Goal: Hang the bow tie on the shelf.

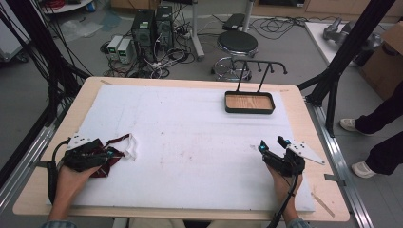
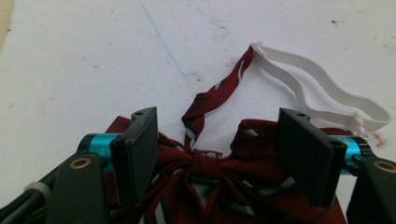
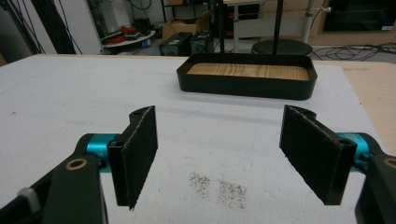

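Observation:
A dark red striped bow tie (image 2: pixel 205 164) lies on the white mat (image 1: pixel 190 137) at the near left, its red band and white elastic strap (image 2: pixel 317 88) trailing away from the knot. My left gripper (image 2: pixel 218 116) hangs low over it, open, with one jaw over each wing and the knot between them; the pads do not press on the cloth. In the high view the left gripper (image 1: pixel 108 154) covers much of the bow tie (image 1: pixel 105 167). My right gripper (image 1: pixel 271 143) stands open at the near right, with bare mat between the jaws (image 3: pixel 219 114).
A black tray with a wooden floor (image 1: pixel 249 111) and a hooked black rack (image 1: pixel 259 66) stands at the far right of the mat, straight ahead of the right gripper (image 3: pixel 243 86). A thin wooden stick (image 1: pixel 325 204) lies by the table's right corner. A person's legs (image 1: pixel 375 142) stand beside the table.

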### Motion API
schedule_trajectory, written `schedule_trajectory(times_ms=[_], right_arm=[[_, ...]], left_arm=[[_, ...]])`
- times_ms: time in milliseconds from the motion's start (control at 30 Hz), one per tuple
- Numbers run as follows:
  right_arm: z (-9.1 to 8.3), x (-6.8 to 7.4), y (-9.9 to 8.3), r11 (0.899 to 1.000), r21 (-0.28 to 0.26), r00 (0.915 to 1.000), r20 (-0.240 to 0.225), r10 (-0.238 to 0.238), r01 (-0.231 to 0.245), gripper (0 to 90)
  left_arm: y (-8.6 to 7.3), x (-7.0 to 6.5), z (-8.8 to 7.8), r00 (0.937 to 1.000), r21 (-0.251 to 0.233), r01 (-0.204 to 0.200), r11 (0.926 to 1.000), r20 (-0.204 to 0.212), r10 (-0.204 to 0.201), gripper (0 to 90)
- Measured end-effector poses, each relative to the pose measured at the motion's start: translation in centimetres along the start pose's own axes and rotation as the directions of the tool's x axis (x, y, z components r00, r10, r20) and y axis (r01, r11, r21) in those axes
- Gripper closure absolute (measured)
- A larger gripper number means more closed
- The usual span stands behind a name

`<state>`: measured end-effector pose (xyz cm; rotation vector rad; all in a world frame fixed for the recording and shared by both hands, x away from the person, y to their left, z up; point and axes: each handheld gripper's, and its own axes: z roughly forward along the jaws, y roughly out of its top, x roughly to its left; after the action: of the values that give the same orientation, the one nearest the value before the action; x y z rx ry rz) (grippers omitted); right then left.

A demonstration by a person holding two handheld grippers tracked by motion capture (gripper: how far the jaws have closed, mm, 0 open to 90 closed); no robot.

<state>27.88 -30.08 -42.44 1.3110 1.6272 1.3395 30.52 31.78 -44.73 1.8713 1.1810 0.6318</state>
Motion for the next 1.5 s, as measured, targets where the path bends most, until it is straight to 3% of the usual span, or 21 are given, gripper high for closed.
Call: schedule_trajectory(times_ms=[300,467,567,733,800,867,900,933,1033,1200,1333,1500], right_arm=[[0.0,-0.1,0.1,1.0,-0.004,1.0,0.002,0.003,-0.003,27.0],[0.0,-0.1,0.0,1.0,-0.006,1.0,0.003,0.002,-0.002,27.0],[0.0,-0.1,0.0,1.0,-0.003,1.0,0.004,0.0,0.0,27.0],[0.0,0.1,0.0,1.0,-0.002,1.0,0.002,0.001,-0.001,27.0],[0.0,0.1,0.0,1.0,-0.001,1.0,0.003,0.001,-0.001,27.0],[0.0,0.1,0.1,1.0,0.0,1.0,0.003,-0.001,0.001,27.0],[0.0,0.1,0.1,1.0,0.0,1.0,0.004,-0.002,0.002,27.0],[0.0,0.1,0.1,1.0,-0.001,1.0,0.004,-0.001,0.001,27.0],[0.0,0.0,0.1,1.0,-0.004,1.0,0.003,-0.003,0.003,27.0],[0.0,-0.1,0.1,1.0,-0.002,1.0,0.006,0.0,0.0,27.0],[0.1,-0.2,0.1,1.0,-0.001,1.0,0.007,0.007,-0.007,27.0],[0.1,-0.2,0.1,1.0,-0.002,0.9999,0.007,0.008,-0.008,27.0]], left_arm=[[0.9,-0.2,1.2,0.9958,0.046,-0.075,0.9961,0.056,0.072,30.0],[0.9,0.8,1.5,0.9906,0.051,-0.084,0.9951,0.112,0.078,30.3],[0.8,1.4,1.9,0.9871,0.085,-0.077,0.9934,0.147,0.064,30.5],[0.9,1.6,2.0,0.9862,0.097,-0.086,0.9915,0.149,0.071,36.4],[0.9,1.6,1.9,0.9866,0.085,-0.086,0.9926,0.146,0.073,44.2],[0.8,1.5,1.7,0.9792,0.074,-0.109,0.9914,0.18,0.094,59.6],[0.8,1.5,1.7,0.9792,0.074,-0.109,0.9914,0.18,0.094,65.2],[0.8,1.2,1.7,0.9748,0.069,-0.139,0.9879,0.186,0.124,68.9],[0.9,0.8,1.6,0.972,0.067,-0.172,0.9828,0.174,0.158,80.4],[1.1,0.3,1.3,0.9679,0.035,-0.204,0.9784,0.158,0.196,85.6],[1.8,-0.2,0.7,0.968,-0.046,-0.195,0.9798,0.152,0.199,86.1],[3.0,-1.0,0.1,0.9599,-0.14,-0.208,0.9679,0.16,0.23,86.1]])
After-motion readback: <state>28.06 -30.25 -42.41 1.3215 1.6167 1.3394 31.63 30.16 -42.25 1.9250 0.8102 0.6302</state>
